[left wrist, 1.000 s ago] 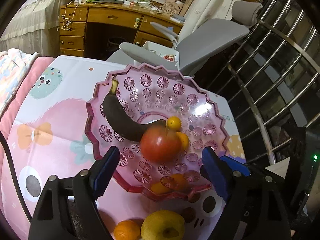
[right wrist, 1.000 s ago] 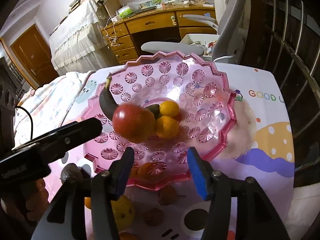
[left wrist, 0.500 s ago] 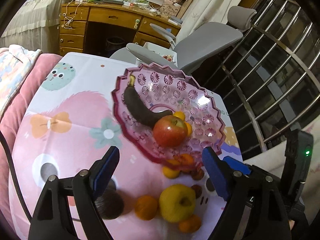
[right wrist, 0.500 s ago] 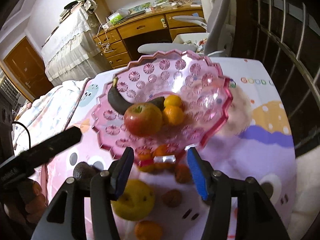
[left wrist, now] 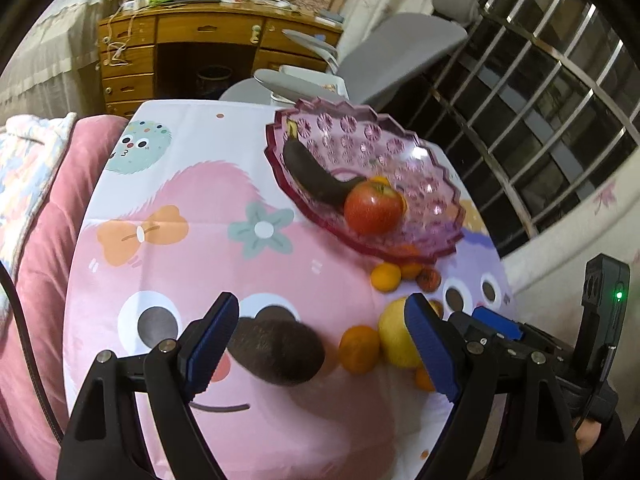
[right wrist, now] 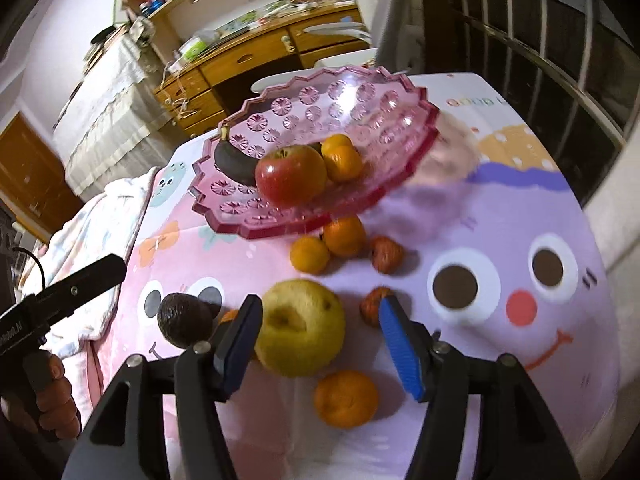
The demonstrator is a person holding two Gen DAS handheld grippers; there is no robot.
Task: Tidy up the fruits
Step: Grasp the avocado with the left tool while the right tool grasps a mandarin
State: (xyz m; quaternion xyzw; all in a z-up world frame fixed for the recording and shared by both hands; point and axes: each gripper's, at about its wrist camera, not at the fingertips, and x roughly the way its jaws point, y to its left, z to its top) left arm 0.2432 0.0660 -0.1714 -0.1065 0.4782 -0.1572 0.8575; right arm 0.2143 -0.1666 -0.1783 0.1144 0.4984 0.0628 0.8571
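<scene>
The left tool (left wrist: 320, 344) gapes wide over a dark brown avocado (left wrist: 276, 350), gripping nothing. The right tool's (right wrist: 320, 340) jaws are opening around a yellow pear (right wrist: 302, 334) mid-bench, untouched. A scalloped pink glass bowl (right wrist: 372, 120), near the bench's far edge, holds a red apple (right wrist: 290, 174).

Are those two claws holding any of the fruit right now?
No. The left gripper is open over the avocado; the right gripper is opening around the yellow apple.
</scene>
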